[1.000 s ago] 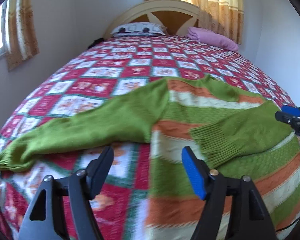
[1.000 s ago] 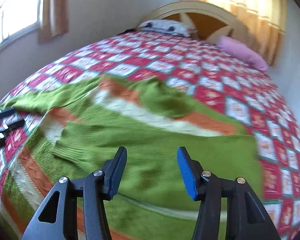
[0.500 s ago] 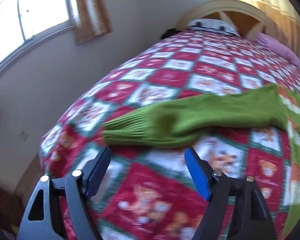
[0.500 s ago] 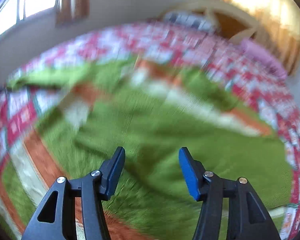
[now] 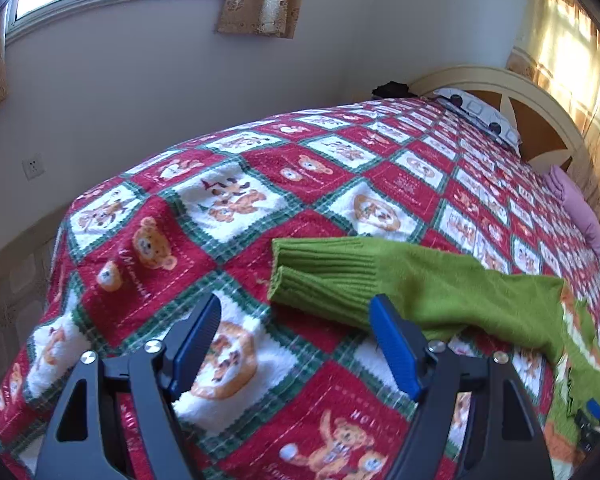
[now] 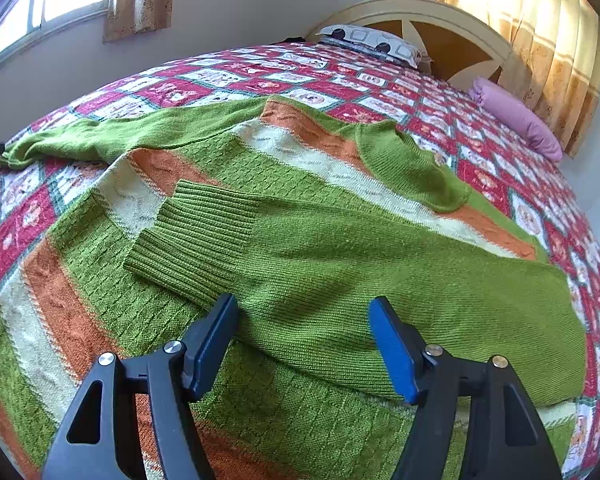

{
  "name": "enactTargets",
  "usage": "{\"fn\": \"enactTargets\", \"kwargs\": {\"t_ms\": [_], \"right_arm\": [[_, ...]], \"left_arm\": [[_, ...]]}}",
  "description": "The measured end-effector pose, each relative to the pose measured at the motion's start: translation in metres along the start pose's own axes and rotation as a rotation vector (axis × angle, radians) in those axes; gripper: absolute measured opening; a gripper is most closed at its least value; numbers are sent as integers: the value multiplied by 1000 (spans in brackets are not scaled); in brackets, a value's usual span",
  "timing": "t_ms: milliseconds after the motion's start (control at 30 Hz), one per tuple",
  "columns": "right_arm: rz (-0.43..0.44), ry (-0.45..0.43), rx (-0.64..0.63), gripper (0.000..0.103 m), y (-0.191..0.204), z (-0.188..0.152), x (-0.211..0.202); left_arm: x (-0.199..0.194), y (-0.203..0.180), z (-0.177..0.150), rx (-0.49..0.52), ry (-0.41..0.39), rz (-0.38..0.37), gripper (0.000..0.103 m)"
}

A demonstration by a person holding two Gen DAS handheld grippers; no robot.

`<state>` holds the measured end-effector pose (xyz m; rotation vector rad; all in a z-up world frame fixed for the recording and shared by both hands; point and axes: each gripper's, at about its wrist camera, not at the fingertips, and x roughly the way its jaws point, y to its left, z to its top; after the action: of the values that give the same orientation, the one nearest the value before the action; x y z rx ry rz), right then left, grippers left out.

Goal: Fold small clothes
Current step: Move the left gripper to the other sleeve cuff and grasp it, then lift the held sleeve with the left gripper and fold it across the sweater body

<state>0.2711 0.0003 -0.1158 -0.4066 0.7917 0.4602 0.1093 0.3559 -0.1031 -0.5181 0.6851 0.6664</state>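
A green, orange and cream striped sweater lies flat on the bed's red teddy-bear blanket. Its right sleeve is folded across the body; the right gripper hovers over it, fingers opening, pinching nothing. The left gripper, fingers spread and empty, hangs beside the outstretched left sleeve's cuff.

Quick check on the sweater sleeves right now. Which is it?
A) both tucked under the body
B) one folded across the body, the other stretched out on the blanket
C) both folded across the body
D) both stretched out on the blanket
B: one sleeve lies folded across the striped sweater body, while the other sleeve is stretched out on the bear-print blanket.
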Motion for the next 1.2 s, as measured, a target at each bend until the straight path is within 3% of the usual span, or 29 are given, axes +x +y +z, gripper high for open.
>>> {"fn": "enactTargets", "kwargs": {"t_ms": [67,133,233,267,533,667,967,1200], "right_arm": [[-24,-8,-19,69,4,0,-1],[-47,-15,-37,69,8,0,-2],[-63,-21,-50,69,9,-2,-4],[-64,-21,-50,69,8,-2,-4],[-1,-17,5,69,-4,1,-7],[-16,-67,22,69,-11,4,-25],[-5,-98,57,69,-42,-4,-62],[-17,-109,94,69,-66,-19,-82]], "left_arm": [[8,-1,4,-21,20,-14,75],[22,-3,5,-36,61,-38,62],[30,-7,5,-23,53,-10,30],[31,-8,7,-4,53,-10,10],[-14,-21,27,23,-66,-75,8],[-37,-41,44,29,-107,-132,8],[-81,-108,80,87,-212,-233,8],[-113,-176,81,177,-238,-370,7]]}}
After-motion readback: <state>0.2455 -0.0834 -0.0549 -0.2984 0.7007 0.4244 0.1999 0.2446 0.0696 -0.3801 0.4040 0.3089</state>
